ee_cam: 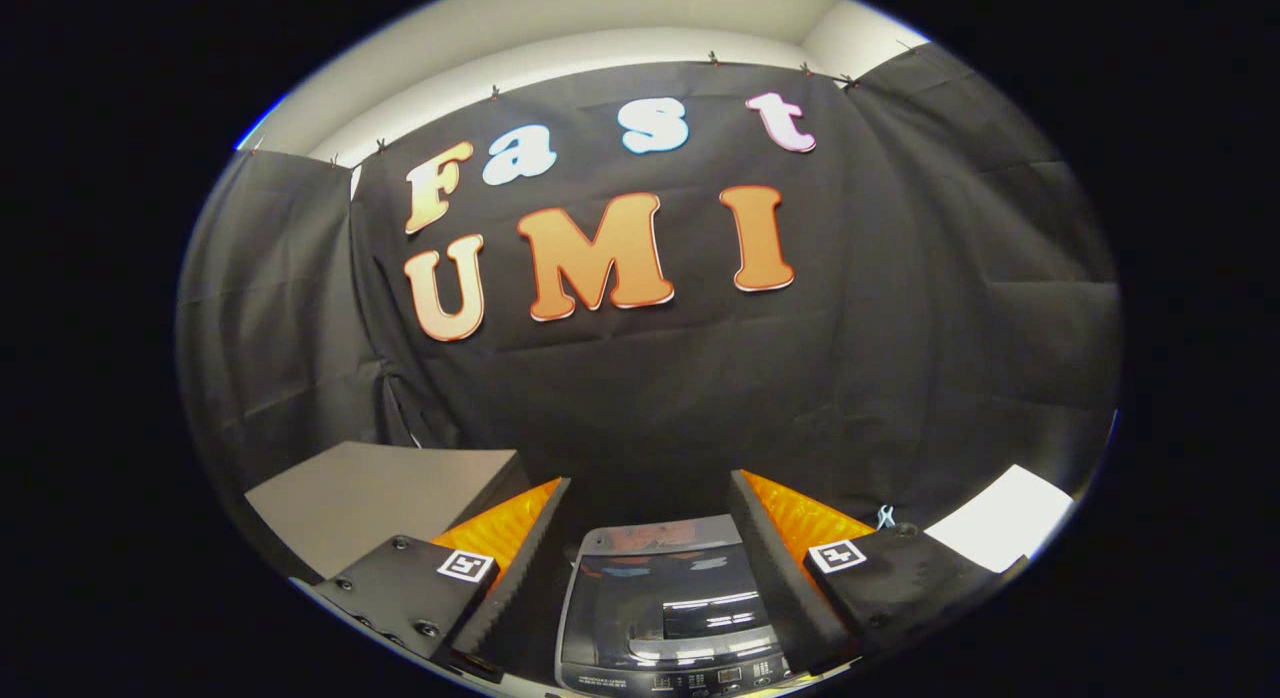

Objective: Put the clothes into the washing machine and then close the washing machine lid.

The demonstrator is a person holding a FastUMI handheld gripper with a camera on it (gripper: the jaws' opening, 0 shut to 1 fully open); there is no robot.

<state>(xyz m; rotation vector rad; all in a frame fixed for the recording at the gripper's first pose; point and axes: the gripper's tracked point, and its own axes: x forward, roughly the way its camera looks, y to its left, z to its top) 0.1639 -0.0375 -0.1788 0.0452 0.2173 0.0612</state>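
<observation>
The washing machine (665, 608) stands below and between my fingers, seen from above. Its dark glossy lid lies flat and closed, with a control strip along its near edge. My gripper (650, 493) is open, held above the machine with nothing between the fingers. One finger (505, 548) is to the machine's left, the other finger (790, 538) to its right. No clothes are in sight.
A grey flat board or box top (380, 493) sits to the left of the machine, behind the left finger. A white sheet or surface (1000, 528) lies to the right, past the right finger. The black cloth wall (700, 398) hangs close behind the machine.
</observation>
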